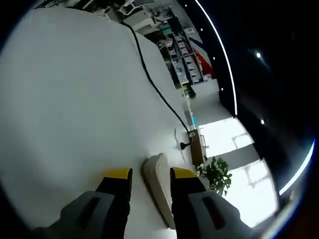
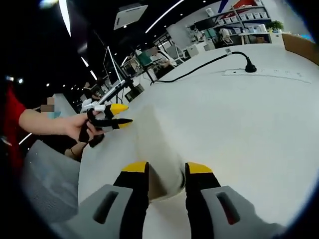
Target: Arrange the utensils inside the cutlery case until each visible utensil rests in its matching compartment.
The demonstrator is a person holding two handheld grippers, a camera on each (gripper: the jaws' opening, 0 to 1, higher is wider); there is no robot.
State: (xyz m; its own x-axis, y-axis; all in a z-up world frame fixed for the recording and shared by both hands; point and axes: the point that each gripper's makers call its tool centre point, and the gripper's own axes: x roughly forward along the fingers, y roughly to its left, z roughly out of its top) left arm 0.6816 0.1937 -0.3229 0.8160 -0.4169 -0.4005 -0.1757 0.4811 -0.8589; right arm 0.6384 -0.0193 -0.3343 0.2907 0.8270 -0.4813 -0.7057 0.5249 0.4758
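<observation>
The cream cutlery case (image 2: 158, 159) is closed and runs from my right gripper (image 2: 167, 169) toward the far left. My right jaws press on both sides of its near end, so this gripper is shut on it. At the far end a person's hand holds my left gripper (image 2: 122, 114), its yellow tips at the case's edge. In the left gripper view the rounded end of the cutlery case (image 1: 157, 186) lies between the jaws of my left gripper (image 1: 152, 174). A thin strip of table shows between the left jaw and the case. No utensils are in sight.
The white table (image 1: 70, 109) spreads wide under both grippers. A black cable (image 1: 149, 79) crosses it to a power strip (image 2: 259, 72) with a plug (image 2: 248, 64). A potted plant (image 1: 217, 174) stands past the table's edge. Shelves and desks fill the background.
</observation>
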